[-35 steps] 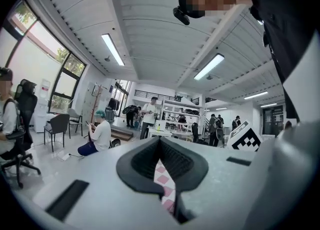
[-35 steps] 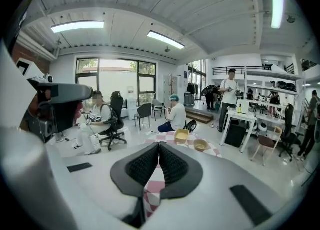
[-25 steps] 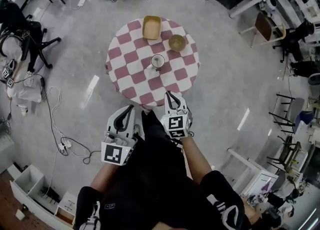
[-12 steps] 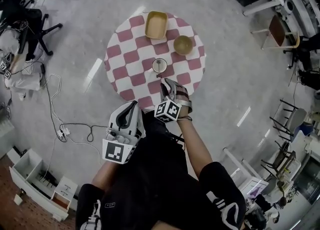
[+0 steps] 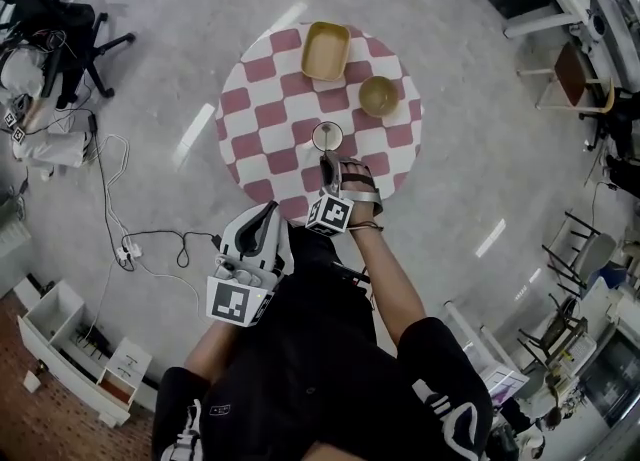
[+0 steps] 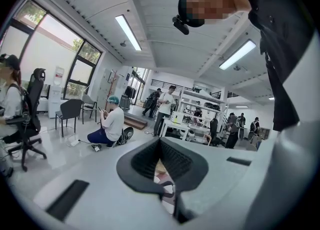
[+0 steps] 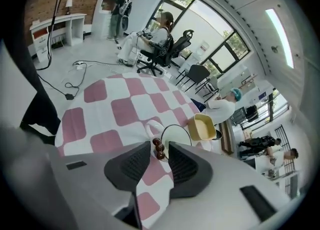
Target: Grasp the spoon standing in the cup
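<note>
While the right gripper [image 7: 159, 145] gapes wide, the spoon [image 7: 158, 150] stands between its pads [image 7: 136, 163] — untouched. The cup [image 7: 178, 135] sits central on the table [image 7: 125, 109] — edges well off.

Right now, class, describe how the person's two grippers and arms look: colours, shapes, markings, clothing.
Both the left gripper and right gripper have pale grey bodies with black, ribbed pads. Each carries a white cube printed with black square markers. The person wears a black short-sleeved top with white print on the sleeves.
</note>
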Demonstrator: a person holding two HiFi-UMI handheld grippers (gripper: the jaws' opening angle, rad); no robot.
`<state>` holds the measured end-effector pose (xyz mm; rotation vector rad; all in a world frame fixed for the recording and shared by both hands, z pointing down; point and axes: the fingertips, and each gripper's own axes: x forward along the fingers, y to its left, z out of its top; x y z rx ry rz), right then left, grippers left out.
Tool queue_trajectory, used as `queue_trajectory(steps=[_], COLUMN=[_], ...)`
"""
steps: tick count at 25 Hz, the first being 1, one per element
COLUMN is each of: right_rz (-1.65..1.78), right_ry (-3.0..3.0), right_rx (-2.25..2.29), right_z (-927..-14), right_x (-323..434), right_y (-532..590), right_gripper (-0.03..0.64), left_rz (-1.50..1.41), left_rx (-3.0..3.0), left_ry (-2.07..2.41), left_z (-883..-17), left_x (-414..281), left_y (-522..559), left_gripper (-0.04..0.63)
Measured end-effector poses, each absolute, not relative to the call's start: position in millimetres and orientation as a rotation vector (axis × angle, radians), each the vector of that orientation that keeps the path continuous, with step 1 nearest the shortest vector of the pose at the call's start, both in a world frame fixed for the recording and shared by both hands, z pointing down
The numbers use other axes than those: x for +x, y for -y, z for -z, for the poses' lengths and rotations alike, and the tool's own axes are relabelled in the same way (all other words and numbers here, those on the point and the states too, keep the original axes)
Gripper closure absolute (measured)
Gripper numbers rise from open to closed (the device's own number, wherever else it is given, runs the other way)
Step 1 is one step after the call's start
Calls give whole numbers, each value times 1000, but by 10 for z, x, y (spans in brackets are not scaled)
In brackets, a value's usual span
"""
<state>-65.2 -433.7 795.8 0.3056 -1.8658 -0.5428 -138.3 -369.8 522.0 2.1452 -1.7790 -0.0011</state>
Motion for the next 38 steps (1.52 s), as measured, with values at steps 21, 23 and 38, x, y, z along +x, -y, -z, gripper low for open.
queue_trajectory(steps=[21,23,38], right_rz=[682,653,-91], right_ry=[1887,1917,2302], right_rx=[591,659,1129], right_z=[-7027,-6812,-5891], right_x=[-555,-502,-77], right_y=[3932,3758,1641], right_gripper=[552,552,552], left_rz=[79,98,140], left_rx=[2250,2268,2338], left_ry=[1801,1806,1810], left_z=[-4846,-4778,-4623], left_x=[-1516,-1549,-1739], left_y=[2926,2737,821], left_gripper=[589,589,589])
